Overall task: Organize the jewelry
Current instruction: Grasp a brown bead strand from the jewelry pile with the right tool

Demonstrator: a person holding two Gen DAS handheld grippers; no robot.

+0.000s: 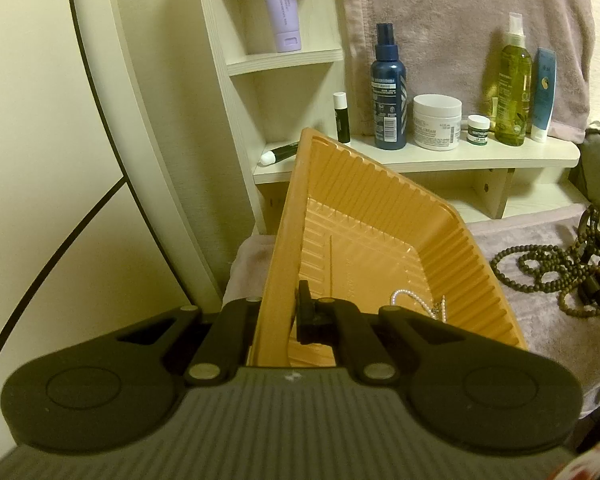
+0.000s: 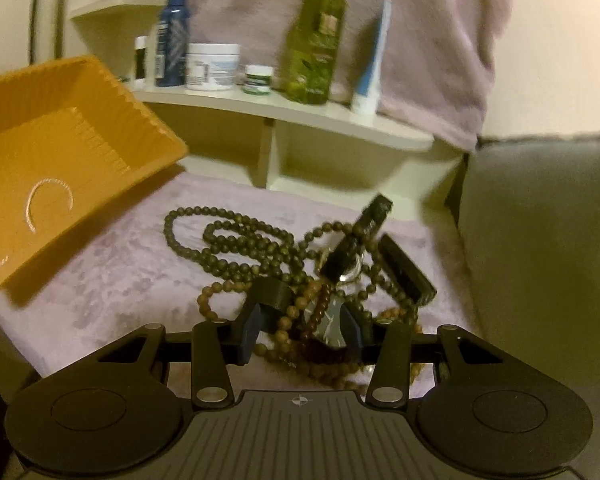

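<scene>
Fig.: two wrist views, jewelry sorting in progress. Left gripper, jaws together, clamped on the near rim of the ribbed orange plastic tray, holding it tilted above the lilac plush cloth; a white pearl strand already lies on the tray floor. In the right wrist view the tray sits at approx. 9 o'clock, and the tangled heap of olive-brown wooden bead necklaces lies on the cloth at centre, w/ dark rectangular pendants or clasps toward 2 o'clock. Right gripper is down in the heap, jaws part-way apart w/ several bead strands between the pads; whether the pads actually press them cannot be told. Step in hand, as judged: picking up the bead necklaces for transfer. Next move calls for a firm close, a lift high enough to free trailing loops, then carry toward 9 o'clock over the tray rim. Cosmetics shelf at 12 o'clock is not involved.
</scene>
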